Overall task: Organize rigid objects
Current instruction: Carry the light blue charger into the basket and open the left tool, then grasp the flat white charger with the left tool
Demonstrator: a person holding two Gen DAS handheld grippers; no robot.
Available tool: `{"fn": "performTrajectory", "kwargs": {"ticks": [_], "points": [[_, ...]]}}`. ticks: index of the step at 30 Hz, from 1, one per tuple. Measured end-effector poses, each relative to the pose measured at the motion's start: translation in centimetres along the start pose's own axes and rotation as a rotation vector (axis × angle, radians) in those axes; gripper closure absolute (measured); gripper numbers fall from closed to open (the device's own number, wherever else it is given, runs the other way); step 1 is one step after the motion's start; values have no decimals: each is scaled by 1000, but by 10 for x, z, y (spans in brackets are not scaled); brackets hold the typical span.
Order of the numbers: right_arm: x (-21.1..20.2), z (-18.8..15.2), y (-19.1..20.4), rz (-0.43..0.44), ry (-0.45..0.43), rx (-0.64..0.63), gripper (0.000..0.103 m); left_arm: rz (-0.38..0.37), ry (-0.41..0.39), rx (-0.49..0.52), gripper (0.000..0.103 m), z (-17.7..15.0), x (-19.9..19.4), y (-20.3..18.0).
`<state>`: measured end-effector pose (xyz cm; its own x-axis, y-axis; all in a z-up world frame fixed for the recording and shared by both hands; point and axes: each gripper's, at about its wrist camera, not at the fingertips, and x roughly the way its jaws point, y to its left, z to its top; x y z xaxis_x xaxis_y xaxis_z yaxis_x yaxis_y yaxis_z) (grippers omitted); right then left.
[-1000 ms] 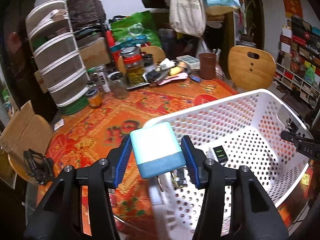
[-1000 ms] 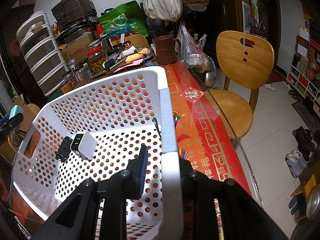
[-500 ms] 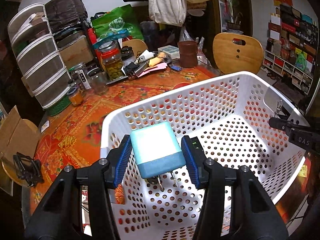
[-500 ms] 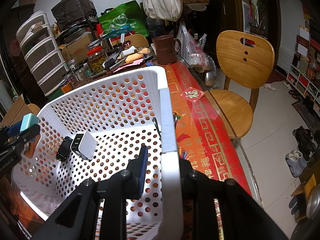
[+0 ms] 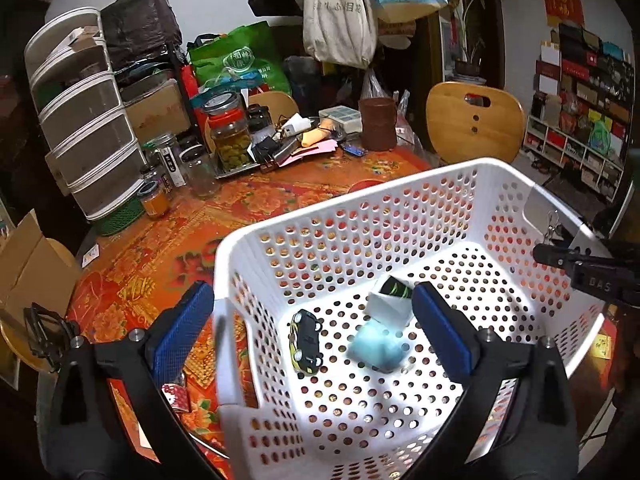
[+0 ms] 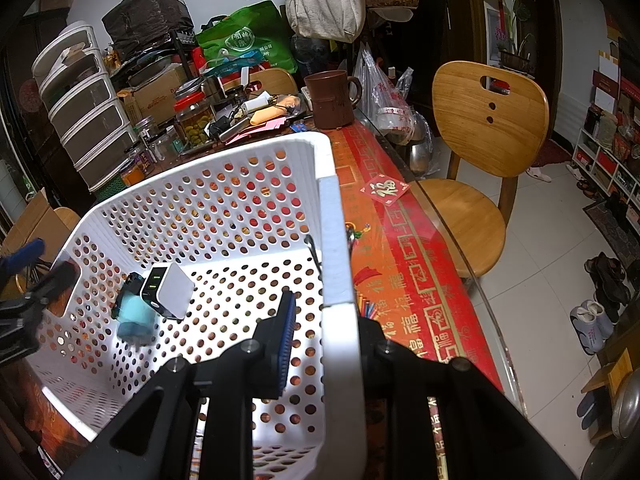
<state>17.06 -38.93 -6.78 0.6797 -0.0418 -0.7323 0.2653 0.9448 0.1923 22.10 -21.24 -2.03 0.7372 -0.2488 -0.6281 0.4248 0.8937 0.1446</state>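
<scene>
A white perforated basket (image 5: 348,196) (image 6: 256,152) stands on the red patterned tablecloth. On its floor lie a light blue charger block (image 5: 376,346) (image 6: 134,318), blurred, a white charger with a black face (image 5: 390,304) (image 6: 170,290) and a small black toy car (image 5: 306,340). My left gripper (image 5: 314,328) hovers over the basket's near left corner; its jaws are opening wide with nothing pressed between them, the blue block lying loose below. My right gripper (image 6: 320,320) is shut on the basket's right rim (image 6: 336,240).
Jars (image 5: 232,136), a brown mug (image 5: 376,124) (image 6: 330,98), a stack of plastic drawers (image 5: 84,132) and bags crowd the table's far side. A wooden chair (image 6: 480,128) stands right of the glass table edge. A cardboard box (image 5: 24,256) sits at the left.
My left gripper came over the basket, then its jaws spread and let go of the light blue block, which dropped onto the basket floor by the white charger. The right gripper kept its hold.
</scene>
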Motion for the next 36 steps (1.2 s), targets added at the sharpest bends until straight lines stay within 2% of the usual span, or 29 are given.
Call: {"fn": "performTrajectory", "kwargs": {"ticks": [8, 14, 16, 19, 23, 27, 29, 30, 33, 35, 36], "points": [[0, -1, -1, -1, -2, -4, 82, 44, -18, -50, 4, -14, -24, 43], [0, -1, -2, -2, -1, -9, 82, 129, -60, -155, 1, -52, -62, 119], [0, 0, -2, -3, 0, -11, 82, 170, -9, -222, 1, -76, -57, 157], [0, 0, -3, -2, -1, -10, 82, 168, 102, -296, 1, -115, -34, 199], [0, 0, -3, -1, -2, -9, 82, 160, 212, -306, 1, -156, -8, 214], [-1, 1, -3, -4, 1, -11, 82, 133, 258, -282, 1, -172, 12, 210], [-1, 1, -4, -4, 2, -10, 82, 146, 278, -278, 10, -174, 22, 204], [-1, 1, -3, -4, 2, -11, 82, 142, 290, -281, 19, -177, 26, 202], [-1, 1, -3, -5, 1, -11, 82, 118, 306, -307, 23, -181, 39, 201], [-1, 1, -3, -7, 2, -12, 82, 96, 297, -317, 32, -180, 43, 199], [-1, 1, -3, -7, 2, -12, 82, 80, 293, -319, 51, -179, 43, 199]]}}
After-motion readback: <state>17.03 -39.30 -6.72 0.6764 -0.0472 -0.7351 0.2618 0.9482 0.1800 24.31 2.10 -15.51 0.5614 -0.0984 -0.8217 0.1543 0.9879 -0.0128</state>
